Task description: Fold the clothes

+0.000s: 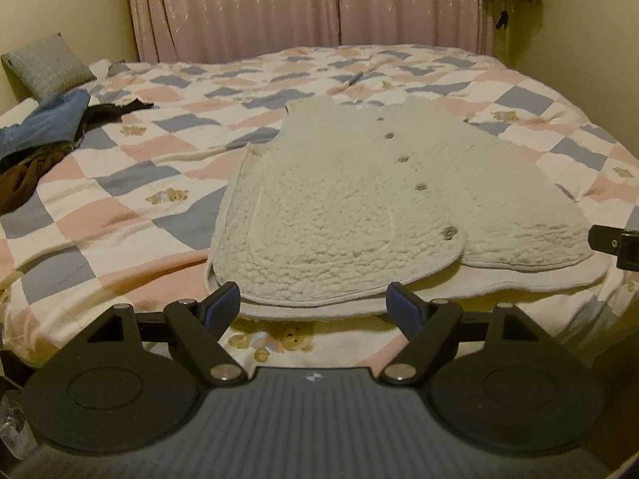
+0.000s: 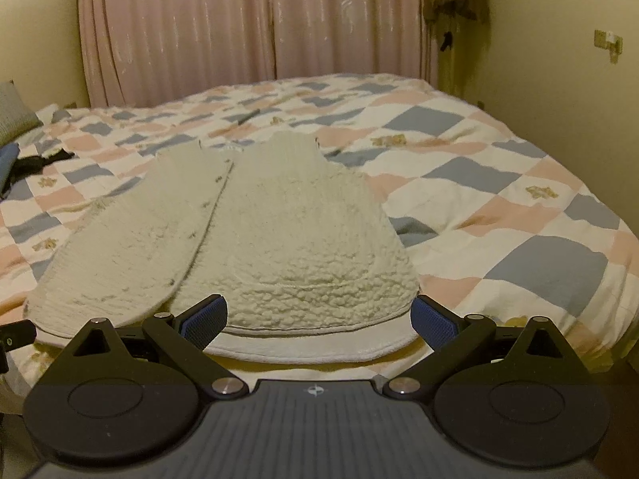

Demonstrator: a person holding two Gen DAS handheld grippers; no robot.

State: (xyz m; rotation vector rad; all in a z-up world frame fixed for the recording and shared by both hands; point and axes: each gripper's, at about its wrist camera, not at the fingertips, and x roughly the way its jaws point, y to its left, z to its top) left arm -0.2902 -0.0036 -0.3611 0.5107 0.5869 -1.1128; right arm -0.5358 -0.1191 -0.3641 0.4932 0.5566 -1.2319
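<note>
A cream fleece vest (image 1: 359, 203) lies flat on the checked bedspread (image 1: 131, 167), buttoned down the front, its hem toward me. My left gripper (image 1: 315, 307) stands open just in front of the hem's left part, with nothing between its blue pads. In the right wrist view the same vest (image 2: 279, 235) spreads ahead, and my right gripper (image 2: 319, 321) is open at the hem's right part, its pads either side of the fabric edge without closing on it. The right gripper's tip (image 1: 615, 241) shows at the right edge of the left wrist view.
A pile of blue and brown clothes (image 1: 40, 139) and a grey cushion (image 1: 48, 66) sit at the bed's far left. Pink curtains (image 1: 311, 8) hang behind the bed. The bedspread (image 2: 519, 207) lies bare to the vest's right.
</note>
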